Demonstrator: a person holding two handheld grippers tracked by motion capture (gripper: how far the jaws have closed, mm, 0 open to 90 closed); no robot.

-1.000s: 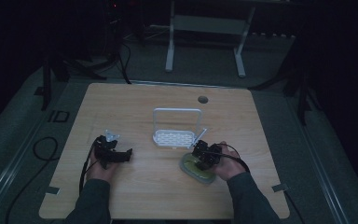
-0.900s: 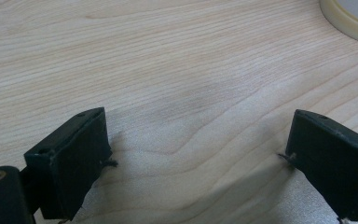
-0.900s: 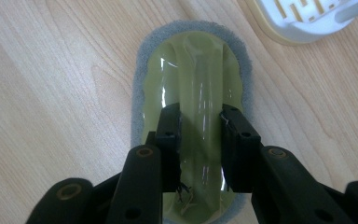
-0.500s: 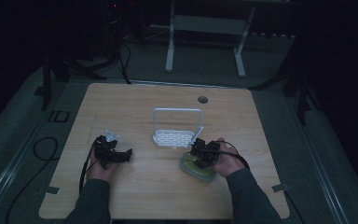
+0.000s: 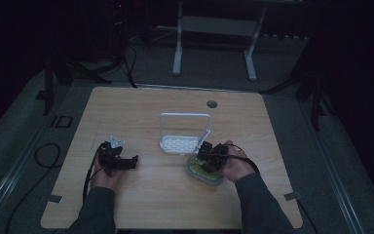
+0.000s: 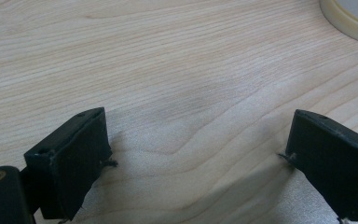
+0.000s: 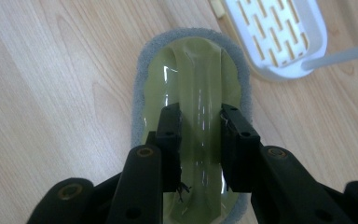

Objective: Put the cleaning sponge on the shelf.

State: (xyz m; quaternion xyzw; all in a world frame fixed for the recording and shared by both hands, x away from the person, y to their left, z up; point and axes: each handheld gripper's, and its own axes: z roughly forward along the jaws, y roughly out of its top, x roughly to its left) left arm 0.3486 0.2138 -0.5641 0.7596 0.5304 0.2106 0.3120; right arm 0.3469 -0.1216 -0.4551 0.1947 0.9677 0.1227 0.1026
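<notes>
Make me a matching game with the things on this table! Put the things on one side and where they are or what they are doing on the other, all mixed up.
Things:
1. left gripper
2. right gripper
3. white rack
4. scrubber

States:
A. stands at the middle of the table
B. green, with a grey pad underneath
C. open, over bare wood
D. jaws on either side of a green handle

Pairs: 1-C, 2-D, 3-A, 4-B

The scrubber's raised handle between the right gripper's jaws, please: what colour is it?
Translucent olive green handle, clearest in the right gripper view.

I see a glossy green plastic scrubber (image 7: 200, 116) edged in rough grey sponge. My counter (image 5: 141, 112) is matt pale wood; the basket (image 7: 279, 32) smooth white plastic.
</notes>
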